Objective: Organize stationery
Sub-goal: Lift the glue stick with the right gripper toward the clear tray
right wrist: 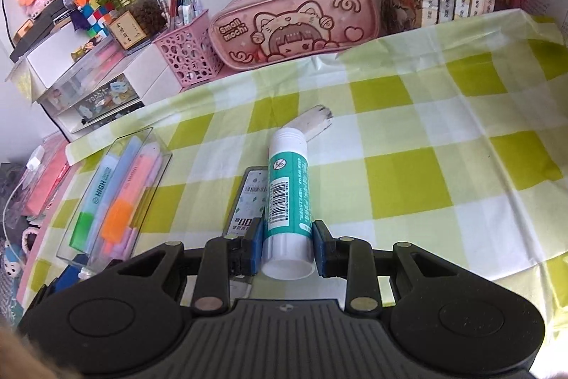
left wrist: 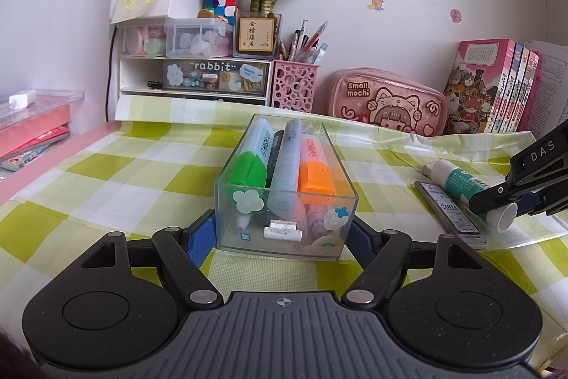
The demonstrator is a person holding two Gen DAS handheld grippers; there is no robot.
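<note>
Glue stick (right wrist: 288, 201), white and teal, barcode legible but small print too fine to read: base end pinched between the right gripper (right wrist: 287, 246) jaws, cap pointing away beyond them. Left of those jaws, a flat refill case (right wrist: 248, 198), partly hidden under the stick. Left gripper (left wrist: 284, 230) jaws pressed against the near end of the clear box (left wrist: 284, 187); highlighters inside read "HIGH". Behind: pink pouch (left wrist: 387, 102), "Small mochi".

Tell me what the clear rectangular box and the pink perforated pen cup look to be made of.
Clear rectangular box: likely glossy acrylic or hard plastic; the markers show through its walls. Pink perforated pen cup: probably moulded plastic, matte, with round cut-out holes.
</note>
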